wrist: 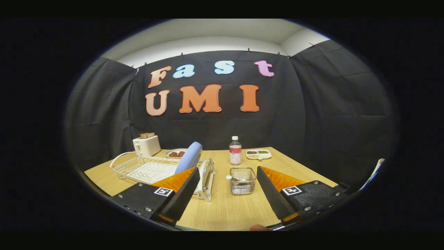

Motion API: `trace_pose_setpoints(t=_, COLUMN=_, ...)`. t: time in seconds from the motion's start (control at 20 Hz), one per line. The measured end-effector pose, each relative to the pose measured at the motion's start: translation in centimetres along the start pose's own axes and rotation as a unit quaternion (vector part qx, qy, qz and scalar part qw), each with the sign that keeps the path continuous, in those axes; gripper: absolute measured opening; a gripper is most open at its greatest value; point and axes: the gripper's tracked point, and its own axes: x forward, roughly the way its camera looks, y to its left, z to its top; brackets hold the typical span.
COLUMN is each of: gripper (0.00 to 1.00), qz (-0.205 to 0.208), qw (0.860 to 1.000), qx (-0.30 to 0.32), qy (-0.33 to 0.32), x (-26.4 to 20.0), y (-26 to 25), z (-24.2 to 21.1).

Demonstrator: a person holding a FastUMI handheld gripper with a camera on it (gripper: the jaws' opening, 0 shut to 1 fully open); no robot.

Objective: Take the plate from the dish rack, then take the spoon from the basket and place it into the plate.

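A blue plate [190, 157] stands on edge in the white wire dish rack [145, 169], just beyond my left finger, which covers the plate's lower part. A small wire basket [242, 180] sits on the wooden table ahead, between the two fingers, with a white-tipped spoon [230, 178] leaning out of its left side. My gripper [227, 173] is open wide above the table, with nothing between its fingers.
A white toaster [146, 144] stands behind the rack at the back left, with a plate of red food [175, 153] beside it. A clear bottle [235, 150] and a white divided tray [258, 153] sit beyond the basket. Black cloth walls close in the table.
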Motion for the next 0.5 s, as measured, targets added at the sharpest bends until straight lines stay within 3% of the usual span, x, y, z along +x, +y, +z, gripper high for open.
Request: trace_pose_setpoints(t=0.5, gripper=0.98, qz=0.033, qw=0.999, qx=-0.020, qy=0.036, x=8.4, y=7.6, z=2.5)
